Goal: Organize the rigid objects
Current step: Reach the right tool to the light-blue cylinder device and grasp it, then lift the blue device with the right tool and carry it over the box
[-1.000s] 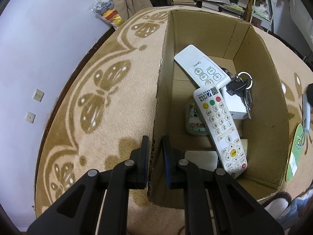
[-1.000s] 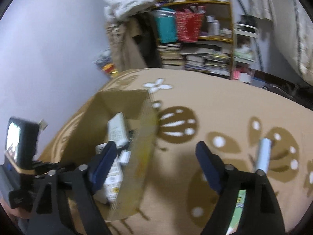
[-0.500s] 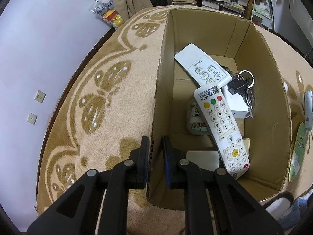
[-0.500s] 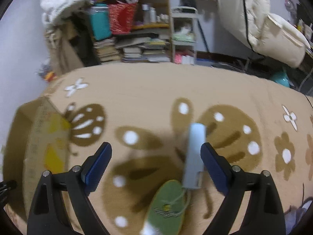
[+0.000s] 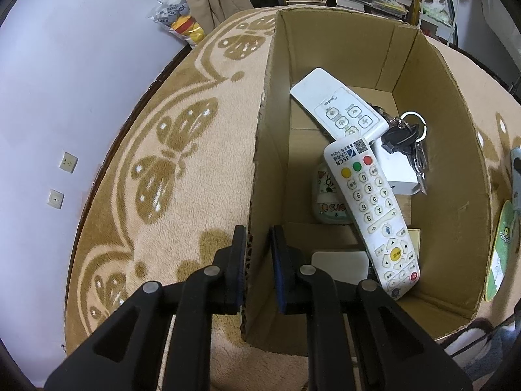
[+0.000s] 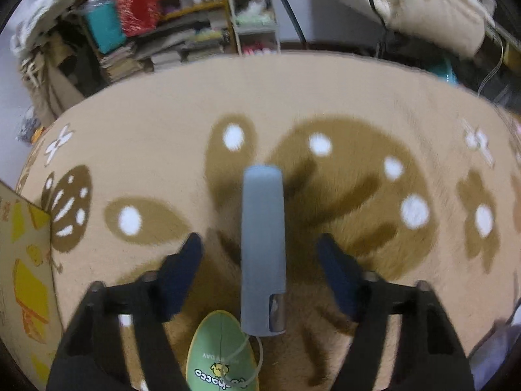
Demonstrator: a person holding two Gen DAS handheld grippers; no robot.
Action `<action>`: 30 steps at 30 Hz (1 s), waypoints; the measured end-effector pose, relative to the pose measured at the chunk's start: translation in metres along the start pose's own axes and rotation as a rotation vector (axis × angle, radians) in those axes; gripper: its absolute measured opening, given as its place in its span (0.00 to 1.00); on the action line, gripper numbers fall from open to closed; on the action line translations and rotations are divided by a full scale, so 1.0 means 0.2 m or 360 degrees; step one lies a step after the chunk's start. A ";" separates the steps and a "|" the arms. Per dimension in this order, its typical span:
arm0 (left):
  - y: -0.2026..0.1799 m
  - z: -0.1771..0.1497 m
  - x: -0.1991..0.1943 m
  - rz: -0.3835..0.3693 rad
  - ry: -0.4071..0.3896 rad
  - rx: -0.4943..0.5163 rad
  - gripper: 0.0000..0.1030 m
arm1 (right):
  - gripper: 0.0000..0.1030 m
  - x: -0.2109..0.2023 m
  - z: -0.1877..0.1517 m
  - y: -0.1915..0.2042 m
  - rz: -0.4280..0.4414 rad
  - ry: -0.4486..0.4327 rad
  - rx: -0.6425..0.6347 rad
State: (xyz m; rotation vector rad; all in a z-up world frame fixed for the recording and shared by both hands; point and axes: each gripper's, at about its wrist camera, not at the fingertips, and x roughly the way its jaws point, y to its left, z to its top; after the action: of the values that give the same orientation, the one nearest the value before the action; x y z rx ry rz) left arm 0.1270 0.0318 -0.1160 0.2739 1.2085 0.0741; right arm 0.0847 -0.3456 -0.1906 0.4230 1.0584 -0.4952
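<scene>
My left gripper is shut on the near left wall of an open cardboard box. In the box lie two white remotes, a bunch of keys, a white block and a small printed case. My right gripper is open and straddles a grey stick-shaped object lying on the carpet, its jaws apart from it on both sides. A green oval tag is tied to the object's near end.
The beige carpet with brown butterfly patterns covers the floor. The box's corner shows at the left of the right wrist view. Bookshelves and clutter stand behind. The grey object and tag lie right of the box.
My right gripper swung away from the box and came down over the grey object, which now lies between its jaws. My left gripper kept its hold on the box wall.
</scene>
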 end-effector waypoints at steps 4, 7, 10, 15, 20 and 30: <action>-0.01 0.00 0.01 0.0006 0.0004 0.0005 0.15 | 0.44 0.02 -0.01 0.00 -0.0051 -0.0010 -0.0009; -0.01 0.00 0.02 0.0016 0.0007 0.0014 0.15 | 0.29 0.01 -0.02 0.01 -0.0050 -0.0019 -0.0009; -0.02 0.00 0.02 0.0025 0.0008 0.0020 0.15 | 0.28 -0.01 -0.04 0.03 -0.0095 -0.0016 -0.0006; -0.02 0.00 0.02 0.0034 0.0006 0.0028 0.15 | 0.28 -0.10 -0.08 0.03 0.0050 -0.0031 0.0070; -0.03 0.00 0.02 0.0041 0.0006 0.0030 0.16 | 0.28 -0.28 -0.13 0.13 0.0226 -0.0136 -0.0024; -0.03 0.00 0.02 0.0053 0.0002 0.0042 0.16 | 0.28 -0.56 -0.18 0.43 0.0705 -0.0315 -0.0224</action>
State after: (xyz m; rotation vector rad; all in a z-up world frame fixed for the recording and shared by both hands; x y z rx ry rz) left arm 0.1284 0.0259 -0.1217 0.3173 1.2068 0.0872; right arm 0.0646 -0.2350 -0.0979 0.4577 0.7724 -0.0649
